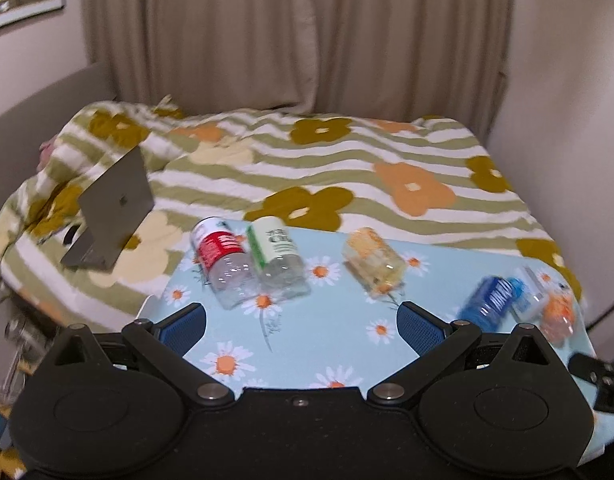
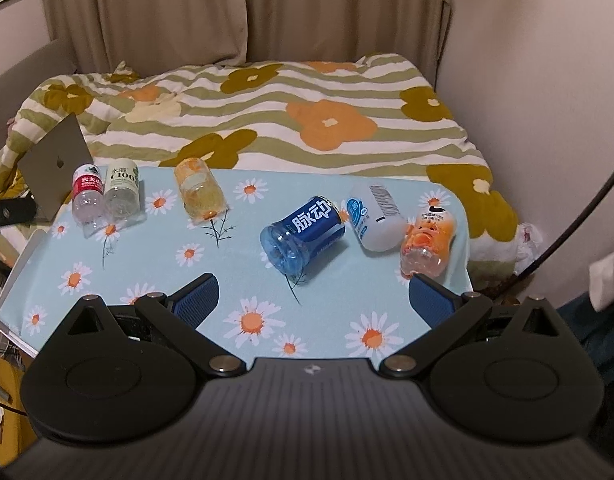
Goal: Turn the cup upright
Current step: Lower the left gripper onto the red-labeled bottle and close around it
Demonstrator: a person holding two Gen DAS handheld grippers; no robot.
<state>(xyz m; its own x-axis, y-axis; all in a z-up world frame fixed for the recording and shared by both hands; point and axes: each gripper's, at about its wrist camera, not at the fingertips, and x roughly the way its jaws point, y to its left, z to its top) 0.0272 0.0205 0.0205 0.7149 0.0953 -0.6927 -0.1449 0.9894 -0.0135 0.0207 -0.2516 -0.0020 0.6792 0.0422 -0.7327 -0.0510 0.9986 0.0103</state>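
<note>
Several cut-bottle cups lie on their sides on the daisy-print table (image 2: 327,320). In the right wrist view: a red-label cup (image 2: 85,196), a green-and-white cup (image 2: 122,192), a yellow-orange cup (image 2: 199,194), a blue cup (image 2: 303,232), a white-and-blue cup (image 2: 377,216) and an orange cup (image 2: 427,240). The left wrist view shows the red-label cup (image 1: 223,260), green-and-white cup (image 1: 277,258), yellow-orange cup (image 1: 375,260) and, blurred, the blue cup (image 1: 489,300). My left gripper (image 1: 301,320) is open and empty above the table's near edge. My right gripper (image 2: 313,300) is open and empty, short of the blue cup.
A bed with a striped flower quilt (image 2: 307,120) lies behind the table. An open laptop (image 2: 55,164) stands on the bed at the left, also in the left wrist view (image 1: 111,208). Curtains (image 2: 247,8) and a wall close the back and right. A black cable (image 2: 579,220) hangs at the right.
</note>
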